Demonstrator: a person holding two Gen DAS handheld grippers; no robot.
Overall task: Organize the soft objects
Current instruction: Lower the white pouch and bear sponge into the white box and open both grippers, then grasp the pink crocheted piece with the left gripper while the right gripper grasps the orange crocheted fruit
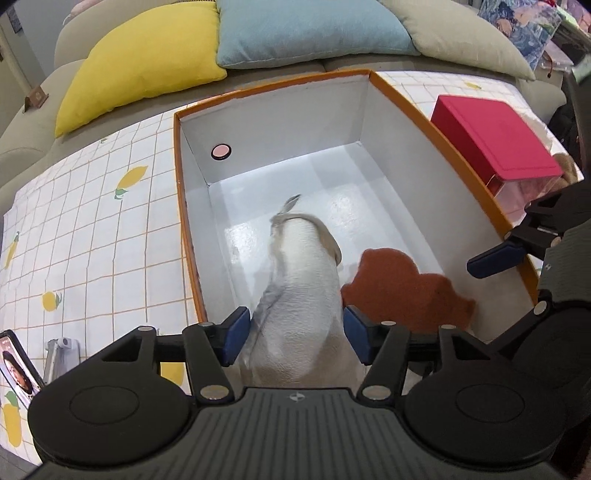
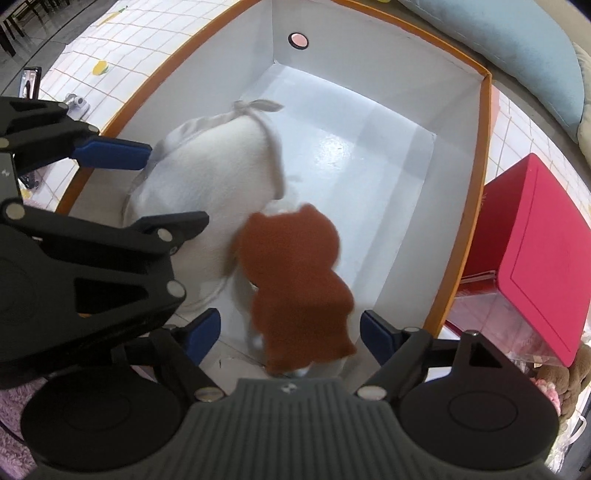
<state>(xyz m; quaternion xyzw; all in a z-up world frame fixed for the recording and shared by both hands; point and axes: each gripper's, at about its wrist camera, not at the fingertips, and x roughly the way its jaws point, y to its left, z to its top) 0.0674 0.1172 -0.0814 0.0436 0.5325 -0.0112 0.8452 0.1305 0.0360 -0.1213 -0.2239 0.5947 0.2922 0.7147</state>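
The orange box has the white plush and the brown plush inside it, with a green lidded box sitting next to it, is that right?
Not quite. The lidded box beside the orange box is red, not green; both wrist views show it. The rest holds: the white plush and the brown plush are both inside the orange box.

Left gripper [image 1: 295,334]: blue pads on either side of a white plush toy [image 1: 301,291], which lies inside an orange-rimmed white box [image 1: 192,236]; contact with the pads cannot be confirmed. Brown plush toy [image 1: 402,291] in the box just right of the white one; right gripper [image 1: 498,254] enters at the right edge. Box stands on a lemon-print worktop [image 1: 92,236]; red box [image 1: 495,136] to the right, yellow cushion [image 1: 144,62] and blue cushion [image 1: 310,33] behind.
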